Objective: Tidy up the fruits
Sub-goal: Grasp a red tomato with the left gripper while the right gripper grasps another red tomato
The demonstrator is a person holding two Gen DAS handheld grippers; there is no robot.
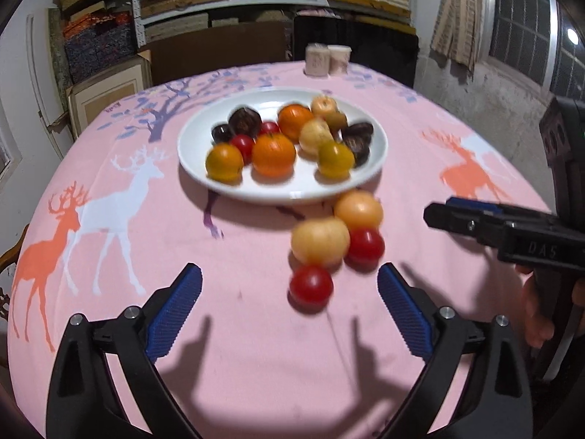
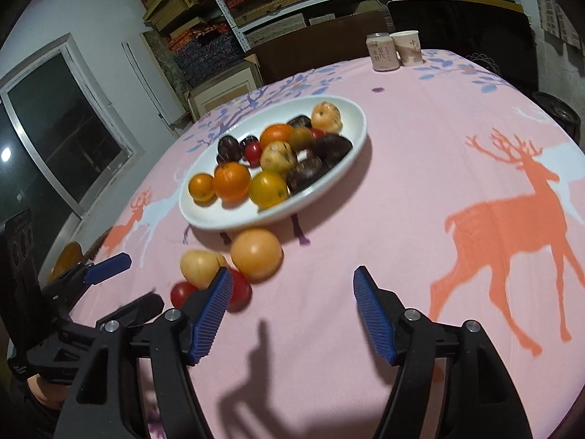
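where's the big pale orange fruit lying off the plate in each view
Left wrist: the fruit sits right of centre, just below the plate rim, farthest of the four loose fruits.
Right wrist: the fruit sits left of centre, again just below the plate rim.
Shared landmark: the white plate, and the can at the far edge.

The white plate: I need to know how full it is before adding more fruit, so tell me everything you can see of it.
The white plate is round, shallow and glossy, probably ceramic. It sits flat on the pink tablecloth near the table's middle. It holds a loose pile of orange, yellow, red and dark fruit, with bare rim toward the near side. Four more fruits lie on the cloth just in front; no tool touches the plate.
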